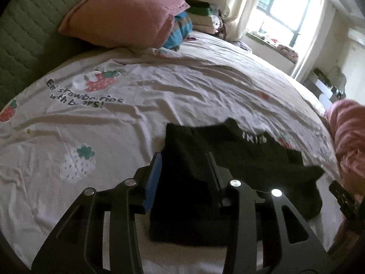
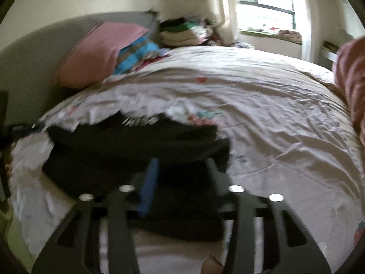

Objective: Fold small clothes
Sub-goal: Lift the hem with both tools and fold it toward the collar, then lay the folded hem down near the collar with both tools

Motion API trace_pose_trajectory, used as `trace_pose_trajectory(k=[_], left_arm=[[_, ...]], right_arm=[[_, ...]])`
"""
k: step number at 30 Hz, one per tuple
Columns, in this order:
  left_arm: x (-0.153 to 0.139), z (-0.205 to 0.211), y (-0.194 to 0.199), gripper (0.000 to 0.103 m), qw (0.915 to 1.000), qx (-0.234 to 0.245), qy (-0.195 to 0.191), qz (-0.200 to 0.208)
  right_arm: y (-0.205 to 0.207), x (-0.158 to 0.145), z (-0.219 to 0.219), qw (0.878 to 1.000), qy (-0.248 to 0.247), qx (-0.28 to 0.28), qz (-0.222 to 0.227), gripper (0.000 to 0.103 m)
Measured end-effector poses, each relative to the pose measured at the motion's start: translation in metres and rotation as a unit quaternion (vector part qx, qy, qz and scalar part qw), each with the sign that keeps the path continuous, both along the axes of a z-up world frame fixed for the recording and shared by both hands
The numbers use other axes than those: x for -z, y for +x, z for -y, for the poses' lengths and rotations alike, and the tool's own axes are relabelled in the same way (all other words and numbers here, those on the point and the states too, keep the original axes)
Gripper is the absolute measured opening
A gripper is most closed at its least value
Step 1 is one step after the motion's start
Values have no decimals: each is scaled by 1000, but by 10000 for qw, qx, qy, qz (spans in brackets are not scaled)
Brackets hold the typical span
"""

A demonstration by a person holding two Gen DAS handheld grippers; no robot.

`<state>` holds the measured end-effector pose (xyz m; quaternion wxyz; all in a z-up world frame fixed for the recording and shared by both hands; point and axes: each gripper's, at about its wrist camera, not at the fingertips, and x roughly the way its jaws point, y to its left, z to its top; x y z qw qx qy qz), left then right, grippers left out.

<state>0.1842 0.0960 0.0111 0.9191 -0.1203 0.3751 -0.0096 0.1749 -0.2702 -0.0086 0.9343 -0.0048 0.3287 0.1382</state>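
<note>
On the bed sheet (image 1: 182,86), near its front edge, lies the black garment (image 1: 239,157), partly folded, white lettering up. Left gripper (image 1: 186,162): jaws spread, fabric between them, no pinch visible. Right gripper (image 2: 182,166): jaws spread over the same garment (image 2: 136,146), frame blurred, contact unclear. Left view alone shows the strawberry print with text (image 1: 86,96) and the other gripper's tip at right. Both views show the pink pillow (image 1: 123,11) by the headboard.
</note>
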Motion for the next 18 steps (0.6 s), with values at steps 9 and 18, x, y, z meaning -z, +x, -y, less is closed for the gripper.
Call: trace_pose_trajectory(k=[9,18], left_arm=[[45,31,-2,4,9960,458,516,-564],[63,33,38,4,9935,363,779,-747]], right_arm=[[23,46,-33,9946,-649,-199,-789,18],[72,61,-40,9933,-698,8,-917,17]])
